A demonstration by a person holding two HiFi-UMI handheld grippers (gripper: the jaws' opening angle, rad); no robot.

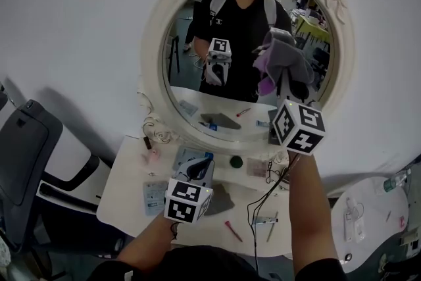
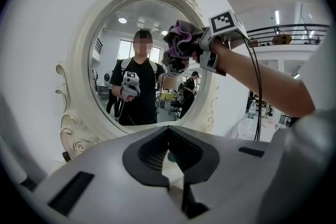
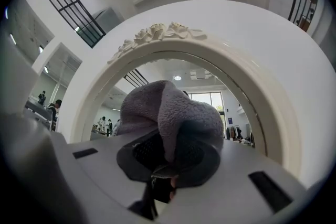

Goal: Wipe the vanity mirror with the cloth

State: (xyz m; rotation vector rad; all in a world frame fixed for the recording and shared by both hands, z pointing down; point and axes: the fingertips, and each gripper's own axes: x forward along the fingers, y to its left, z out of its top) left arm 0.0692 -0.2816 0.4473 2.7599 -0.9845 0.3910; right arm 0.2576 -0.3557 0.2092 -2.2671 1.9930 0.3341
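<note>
Our right gripper (image 1: 291,79), fingers clamped on the cloth (image 1: 284,54), is at the mirror (image 1: 187,76); most wiping seems left. Left gripper (image 1: 197,171) fingers closed, empty.

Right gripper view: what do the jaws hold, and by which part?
The right gripper holds the cloth by a bunched fold between its jaws; the rest puffs out above.

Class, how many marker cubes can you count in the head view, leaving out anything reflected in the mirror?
2. One cube on the left gripper, low above the table; one cube on the right gripper, raised at the mirror. None seems hidden.
</note>
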